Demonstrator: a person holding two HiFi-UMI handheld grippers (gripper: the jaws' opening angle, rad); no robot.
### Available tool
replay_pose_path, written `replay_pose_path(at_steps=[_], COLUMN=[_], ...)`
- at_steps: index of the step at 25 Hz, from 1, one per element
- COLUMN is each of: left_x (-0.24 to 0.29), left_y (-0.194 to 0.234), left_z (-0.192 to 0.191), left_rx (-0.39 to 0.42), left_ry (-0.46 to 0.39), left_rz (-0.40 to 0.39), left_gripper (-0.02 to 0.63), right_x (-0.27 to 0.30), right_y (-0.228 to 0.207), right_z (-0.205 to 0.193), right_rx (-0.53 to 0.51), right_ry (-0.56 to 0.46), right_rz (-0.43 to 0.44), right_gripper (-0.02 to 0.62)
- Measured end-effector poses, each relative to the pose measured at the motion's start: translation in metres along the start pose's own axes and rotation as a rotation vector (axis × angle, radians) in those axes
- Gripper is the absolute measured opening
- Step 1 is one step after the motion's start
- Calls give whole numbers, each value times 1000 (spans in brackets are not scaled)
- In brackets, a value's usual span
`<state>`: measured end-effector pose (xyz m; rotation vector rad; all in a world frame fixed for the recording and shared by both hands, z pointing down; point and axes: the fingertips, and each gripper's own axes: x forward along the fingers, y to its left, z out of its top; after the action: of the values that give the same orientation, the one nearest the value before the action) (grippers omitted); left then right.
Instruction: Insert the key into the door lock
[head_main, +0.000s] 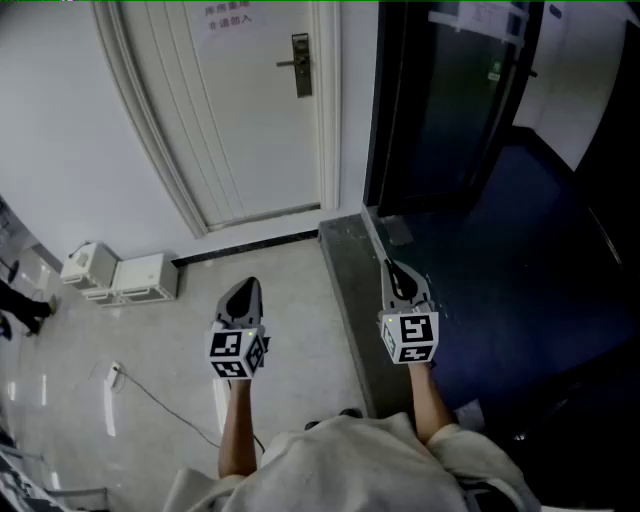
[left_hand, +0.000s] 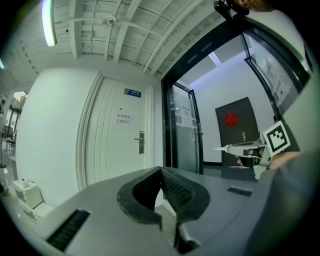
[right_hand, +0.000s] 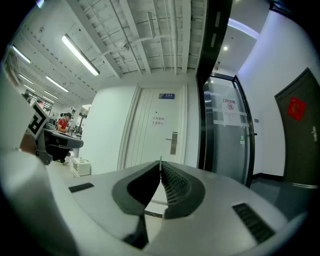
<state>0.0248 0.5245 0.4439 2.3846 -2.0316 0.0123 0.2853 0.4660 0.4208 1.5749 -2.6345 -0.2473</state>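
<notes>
The white door is closed, with a metal lock plate and lever handle high on its right side; the same lock is straight ahead in the right gripper view and also in the left gripper view. My right gripper is shut on a thin key, whose blade pokes out past the tips, edge-on. From the left gripper view the key points toward the door. My left gripper is shut with nothing in it. Both are held level, well short of the door.
A dark glass door stands right of the white door, with dark carpet behind it and a grey threshold strip. White boxes and a cable lie on the floor at left. A person in red sits far left.
</notes>
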Motion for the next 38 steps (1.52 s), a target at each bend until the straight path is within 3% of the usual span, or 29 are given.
replay_pose_path(at_steps=[18, 38], left_x=[8, 59], left_y=[-23, -54], left_z=[2, -10], left_rx=[-10, -6], left_ry=[3, 15], left_rz=[7, 30], left_gripper=[17, 17], right_x=[-4, 22], right_y=[-19, -63], right_z=[1, -25], right_rx=[1, 9], right_ry=[-21, -9], right_rz=[11, 57], right_gripper=[29, 29])
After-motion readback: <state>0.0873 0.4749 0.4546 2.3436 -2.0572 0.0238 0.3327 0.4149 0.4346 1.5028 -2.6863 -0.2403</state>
